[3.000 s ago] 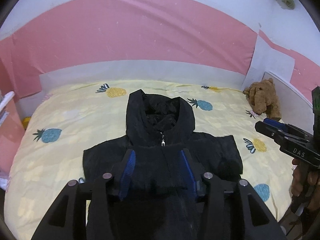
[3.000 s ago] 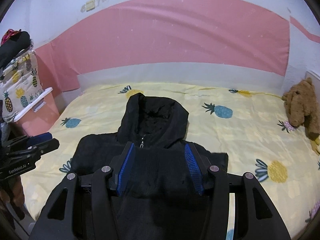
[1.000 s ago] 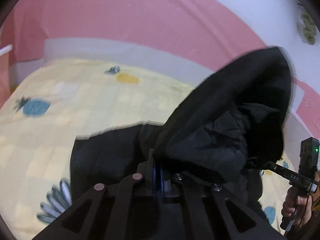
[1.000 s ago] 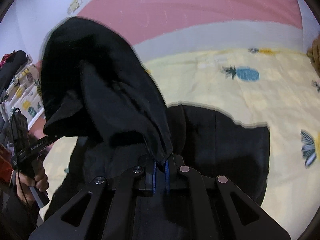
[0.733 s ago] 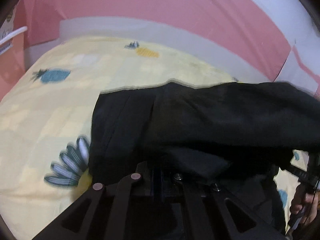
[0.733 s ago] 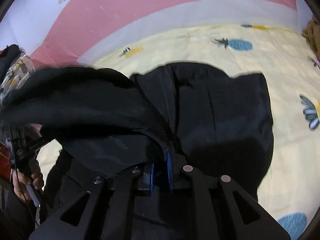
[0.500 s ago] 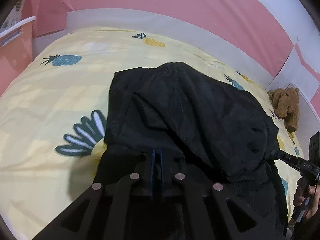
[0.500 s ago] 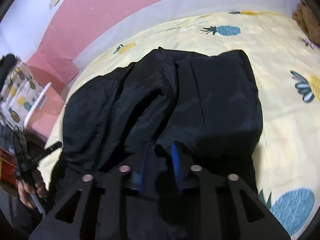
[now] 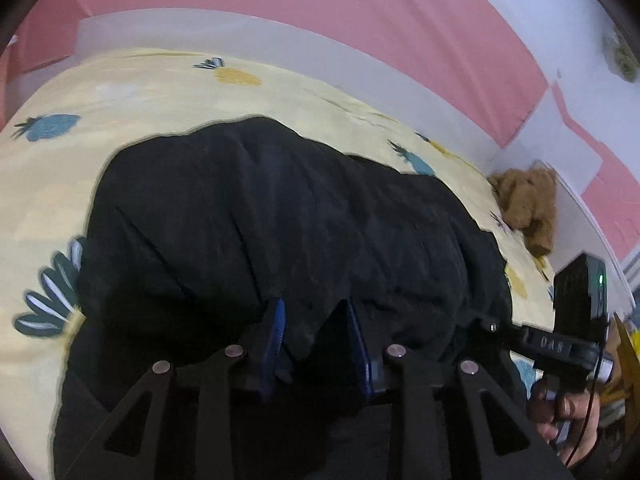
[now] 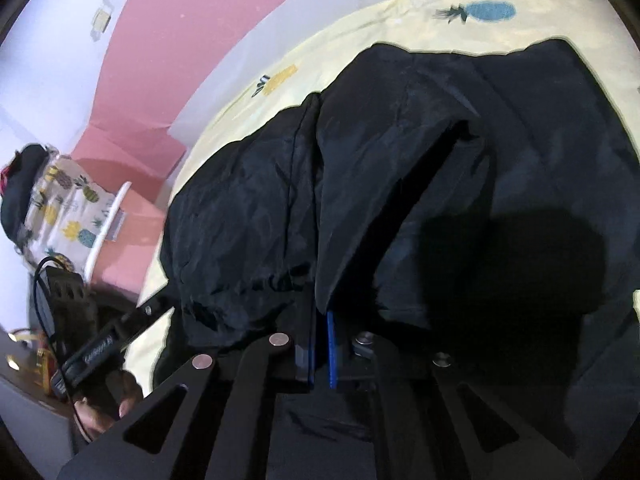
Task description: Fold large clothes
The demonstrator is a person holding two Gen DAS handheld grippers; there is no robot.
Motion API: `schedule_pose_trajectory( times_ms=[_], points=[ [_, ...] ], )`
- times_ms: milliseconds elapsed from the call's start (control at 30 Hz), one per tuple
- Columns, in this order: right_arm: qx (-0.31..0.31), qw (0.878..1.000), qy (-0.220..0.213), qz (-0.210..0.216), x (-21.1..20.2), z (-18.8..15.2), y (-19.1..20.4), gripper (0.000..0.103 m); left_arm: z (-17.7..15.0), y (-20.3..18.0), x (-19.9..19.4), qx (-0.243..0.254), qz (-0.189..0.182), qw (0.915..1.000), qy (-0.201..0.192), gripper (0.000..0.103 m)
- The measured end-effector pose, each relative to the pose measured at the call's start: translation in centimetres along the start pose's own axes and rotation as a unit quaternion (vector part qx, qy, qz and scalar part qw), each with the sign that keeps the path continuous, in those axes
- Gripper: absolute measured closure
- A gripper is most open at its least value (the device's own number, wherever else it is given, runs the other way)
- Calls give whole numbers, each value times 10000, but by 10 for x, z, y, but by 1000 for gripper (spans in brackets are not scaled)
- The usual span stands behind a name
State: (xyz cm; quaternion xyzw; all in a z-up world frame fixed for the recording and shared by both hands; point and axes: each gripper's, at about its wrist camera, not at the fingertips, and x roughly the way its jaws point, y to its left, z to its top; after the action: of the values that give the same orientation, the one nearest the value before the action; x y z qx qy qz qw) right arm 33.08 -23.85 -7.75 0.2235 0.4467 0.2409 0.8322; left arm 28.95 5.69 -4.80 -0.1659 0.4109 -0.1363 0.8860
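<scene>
Folded forward since earlier, the jacket's hood (image 9: 280, 216) lies flat, so left tongs (image 9: 316, 336) are parting while right tongs (image 10: 320, 344) sit pressed together

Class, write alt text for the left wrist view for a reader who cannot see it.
A black hooded jacket lies folded on a yellow pineapple-print bedsheet, with the left gripper open over its near edge. A brown stuffed toy sits at the bed's far right corner.

Only one marking reads — "DAS", roughly — on the right tool (image 9: 560, 346) body.
</scene>
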Motion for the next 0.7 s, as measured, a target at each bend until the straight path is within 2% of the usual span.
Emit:
schedule_pose_trajectory(
  times_ms=[167,233,300,367,433,533,600,700],
  points=[
    [4,9993,89,-358,8,-13,-20,100,-24,7,25,-116,-53,9998,165,71],
    [-212,9978,121,-620,18,-14,-15,100,-27,5,29,-51,65,9999,124,71],
    [-243,9972,151,-694,17,-11,-14,98,-27,0,26,0,197,9997,163,71],
    [-323,9968,149,-723,5,-12,-7,91,-26,-6,16,82,335,9992,212,71],
    [-523,9944,46,-923,-11,-17,0,80,-25,-10,-5,122,304,9994,134,71],
    [-855,9907,-345,-999,-44,-15,14,77,-8,-16,-35,282,323,9987,-270,71],
    [-1040,9866,-673,-1062,-62,-4,22,77,16,-21,-47,400,409,9962,-664,71],
    [-1259,9811,-946,-1123,-59,21,36,77,55,-16,-34,404,583,9937,-870,71]
  ],
)
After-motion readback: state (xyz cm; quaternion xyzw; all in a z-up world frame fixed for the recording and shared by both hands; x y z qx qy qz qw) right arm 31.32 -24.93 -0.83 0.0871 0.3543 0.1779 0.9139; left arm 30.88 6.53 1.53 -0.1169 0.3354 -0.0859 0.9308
